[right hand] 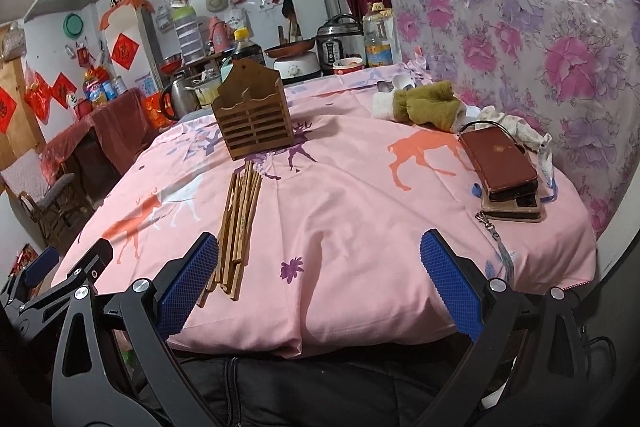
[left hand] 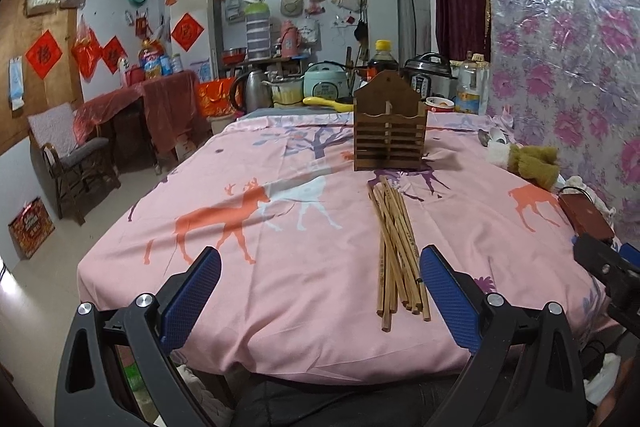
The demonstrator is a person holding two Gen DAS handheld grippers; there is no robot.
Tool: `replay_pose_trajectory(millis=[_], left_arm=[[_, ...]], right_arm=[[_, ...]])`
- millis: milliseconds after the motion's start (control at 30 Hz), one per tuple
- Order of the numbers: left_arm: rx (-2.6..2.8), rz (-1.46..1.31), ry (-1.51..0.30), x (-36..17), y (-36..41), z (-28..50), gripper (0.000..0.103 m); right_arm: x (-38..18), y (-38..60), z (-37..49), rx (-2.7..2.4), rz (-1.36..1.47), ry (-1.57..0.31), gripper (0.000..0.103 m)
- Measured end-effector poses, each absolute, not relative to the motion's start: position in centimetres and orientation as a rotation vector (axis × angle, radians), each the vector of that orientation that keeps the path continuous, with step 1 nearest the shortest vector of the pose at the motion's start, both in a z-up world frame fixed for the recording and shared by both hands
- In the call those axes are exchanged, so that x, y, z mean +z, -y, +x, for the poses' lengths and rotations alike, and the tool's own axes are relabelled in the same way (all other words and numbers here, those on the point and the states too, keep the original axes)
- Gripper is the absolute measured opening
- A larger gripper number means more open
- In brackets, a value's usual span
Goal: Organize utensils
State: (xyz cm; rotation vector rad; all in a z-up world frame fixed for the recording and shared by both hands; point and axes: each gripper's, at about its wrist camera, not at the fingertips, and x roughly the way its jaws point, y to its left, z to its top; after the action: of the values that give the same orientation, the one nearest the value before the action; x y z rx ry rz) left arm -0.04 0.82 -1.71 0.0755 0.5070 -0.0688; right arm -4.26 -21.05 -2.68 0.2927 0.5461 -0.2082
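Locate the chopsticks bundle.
The chopsticks lie loose on the pink tablecloth, just in front of the wooden holder, nearer the left gripper.

A red-brown wallet (right hand: 502, 157) is lying on stacked phones at the right of the pink deer-print cloth (right hand: 360, 227). Behind it, an olive plush toy (right hand: 426, 103) is resting. Cookers (right hand: 338, 39) are standing at the frame's top centre.
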Motion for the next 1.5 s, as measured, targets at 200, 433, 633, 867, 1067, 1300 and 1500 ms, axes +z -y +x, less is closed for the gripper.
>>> replay_pose_trajectory(millis=[200,433,633,867,1067,1300,1500], left_arm=[[-0.057,0.069,-0.52,-1.8,-0.9,0.4,0.098],[-0.057,0.054,-0.524,-2.2,-1.2,1.0,0.098],[-0.049,-0.002,-0.703,-4.7,-3.4,4.8,0.098],[-0.061,0.048,-0.824,-8.6,-4.3,7.6,0.098],[-0.256,0.135,-0.836,-10.0,-1.2,7.0,0.098],[-0.373,0.221,-0.803,-10.5,3.9,7.9,0.098],[-0.225,0.238,-0.825,-12.2,2.9,12.0,0.099]], right_arm=[[-2.8,22.0,-4.1,-0.205,0.335,-0.551,0.097],[-2.2,25.0,-3.8,-0.264,0.383,-0.504,0.097],[-2.2,24.9,-2.5,-0.325,0.269,-0.418,0.097],[-6.5,27.3,0.3,-0.241,0.427,-0.612,0.097],[-7.8,28.7,0.3,-0.26,0.496,-0.644,0.097],[-7.8,29.2,0.4,-0.272,0.51,-0.651,0.097],[-7.3,29.4,0.2,-0.297,0.48,-0.627,0.097]])
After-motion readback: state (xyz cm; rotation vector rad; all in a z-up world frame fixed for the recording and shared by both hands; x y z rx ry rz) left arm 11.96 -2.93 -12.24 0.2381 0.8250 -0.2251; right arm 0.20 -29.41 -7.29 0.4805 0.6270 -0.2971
